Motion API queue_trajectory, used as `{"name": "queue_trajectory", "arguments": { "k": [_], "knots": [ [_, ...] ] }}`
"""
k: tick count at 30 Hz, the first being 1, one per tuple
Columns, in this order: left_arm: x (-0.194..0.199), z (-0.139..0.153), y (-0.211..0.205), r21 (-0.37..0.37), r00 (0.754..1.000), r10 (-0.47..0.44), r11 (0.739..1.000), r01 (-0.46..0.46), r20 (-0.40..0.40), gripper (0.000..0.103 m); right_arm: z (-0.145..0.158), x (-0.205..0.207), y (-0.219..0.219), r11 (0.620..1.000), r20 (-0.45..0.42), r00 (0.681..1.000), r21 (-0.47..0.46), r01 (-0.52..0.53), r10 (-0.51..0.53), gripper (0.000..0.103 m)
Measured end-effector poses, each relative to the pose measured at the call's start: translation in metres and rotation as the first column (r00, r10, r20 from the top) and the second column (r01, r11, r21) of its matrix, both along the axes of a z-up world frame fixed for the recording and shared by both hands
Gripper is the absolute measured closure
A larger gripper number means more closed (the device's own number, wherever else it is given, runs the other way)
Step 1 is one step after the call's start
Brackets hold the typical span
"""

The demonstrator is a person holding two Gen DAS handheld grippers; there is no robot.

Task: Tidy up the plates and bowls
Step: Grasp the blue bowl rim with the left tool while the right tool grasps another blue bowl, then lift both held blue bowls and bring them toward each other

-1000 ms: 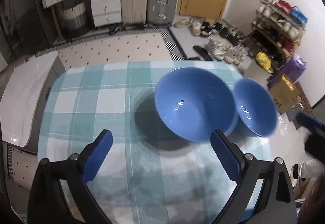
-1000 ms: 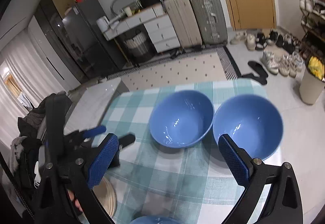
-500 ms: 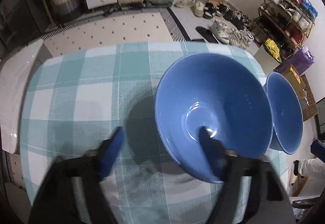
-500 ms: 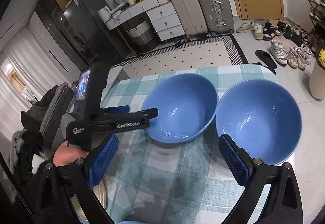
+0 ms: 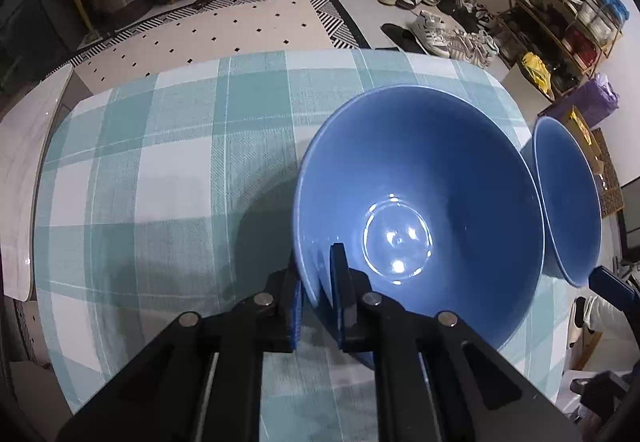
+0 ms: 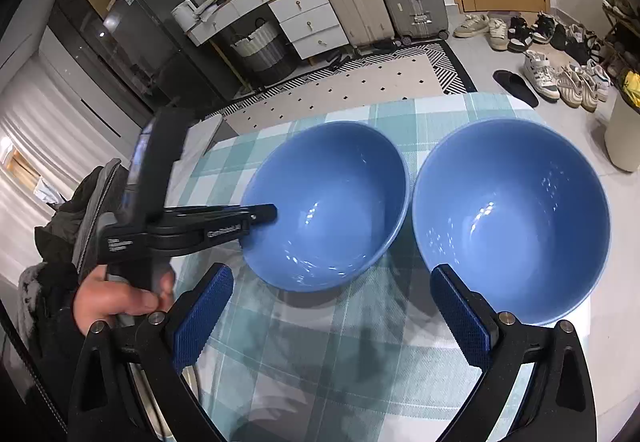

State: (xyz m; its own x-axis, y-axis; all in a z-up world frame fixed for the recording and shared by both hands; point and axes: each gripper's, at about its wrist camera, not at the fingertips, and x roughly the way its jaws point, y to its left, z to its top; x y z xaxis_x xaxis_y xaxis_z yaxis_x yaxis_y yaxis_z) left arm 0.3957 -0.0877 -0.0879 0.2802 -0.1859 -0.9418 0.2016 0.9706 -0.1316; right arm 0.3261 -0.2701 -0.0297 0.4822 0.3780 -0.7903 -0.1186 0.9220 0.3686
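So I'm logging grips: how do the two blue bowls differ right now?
The left bowl has its rim pinched in the shut jaws of the left gripper; the right bowl is untouched, with the open right gripper short of it. The left bowl sits tilted, the right bowl level. Both are plain blue, empty, on the checked cloth.

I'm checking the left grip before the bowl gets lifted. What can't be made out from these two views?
- Left wrist view: the left gripper is shut on the left bowl; the wall hides the outer finger's contact.
- Same view: the right bowl is seen edge-on, its base hidden.
- Right wrist view: whether the bowls' rims touch.
- Right wrist view: the right gripper is open; the frame edge cuts its body.
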Motion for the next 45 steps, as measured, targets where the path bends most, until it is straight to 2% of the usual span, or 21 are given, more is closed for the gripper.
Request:
{"name": "queue_trajectory", "arguments": {
  "k": [8,15,17,21,24,26,29,31,34,45],
  "knots": [
    [-0.019,-0.001,0.009,0.015,0.999,-0.028,0.999,0.029,-0.034,0.093,-0.002,-0.001,0.003,0.999,-0.029,1.000,-0.044,0.000,-0.002,0.002],
    [-0.042,0.002,0.012,0.042,0.997,-0.066,0.997,0.067,-0.028,0.093,-0.021,0.008,0.017,0.996,-0.110,0.994,-0.093,-0.009,-0.001,0.003],
    [-0.049,0.003,0.011,0.073,0.997,-0.077,0.994,0.078,-0.009,0.093,-0.027,0.013,0.022,0.992,-0.132,0.991,-0.125,0.009,-0.026,0.011],
    [-0.058,0.005,0.011,0.072,0.996,-0.092,0.993,0.091,0.000,0.091,-0.040,0.022,0.030,0.986,-0.170,0.985,-0.165,0.011,-0.040,0.018],
    [-0.062,0.004,0.011,0.079,0.995,-0.098,0.992,0.097,0.005,0.090,-0.054,0.031,0.032,0.991,-0.229,0.973,-0.135,0.001,-0.032,0.035],
    [-0.065,0.003,0.012,0.083,0.995,-0.097,0.992,0.096,0.005,0.090,-0.064,0.034,0.031,0.993,-0.271,0.962,-0.113,0.010,-0.040,0.055],
    [-0.068,0.004,0.013,0.079,0.995,-0.101,0.992,0.100,0.008,0.089,-0.067,0.034,0.030,0.991,-0.268,0.962,-0.133,0.014,-0.049,0.070],
    [-0.068,0.006,0.015,0.076,0.995,-0.096,0.993,0.095,0.015,0.089,-0.068,0.033,0.030,0.990,-0.268,0.962,-0.137,0.009,-0.046,0.075],
    [-0.068,0.008,0.019,0.075,0.996,-0.082,0.994,0.080,0.025,0.090,-0.071,0.032,0.028,0.989,-0.275,0.961,-0.149,-0.016,-0.026,0.091],
    [-0.089,0.009,0.016,0.058,0.994,-0.104,0.993,0.103,0.018,0.089,-0.060,0.011,0.022,0.988,-0.267,0.963,-0.152,-0.006,-0.035,0.092]
  ]
}}
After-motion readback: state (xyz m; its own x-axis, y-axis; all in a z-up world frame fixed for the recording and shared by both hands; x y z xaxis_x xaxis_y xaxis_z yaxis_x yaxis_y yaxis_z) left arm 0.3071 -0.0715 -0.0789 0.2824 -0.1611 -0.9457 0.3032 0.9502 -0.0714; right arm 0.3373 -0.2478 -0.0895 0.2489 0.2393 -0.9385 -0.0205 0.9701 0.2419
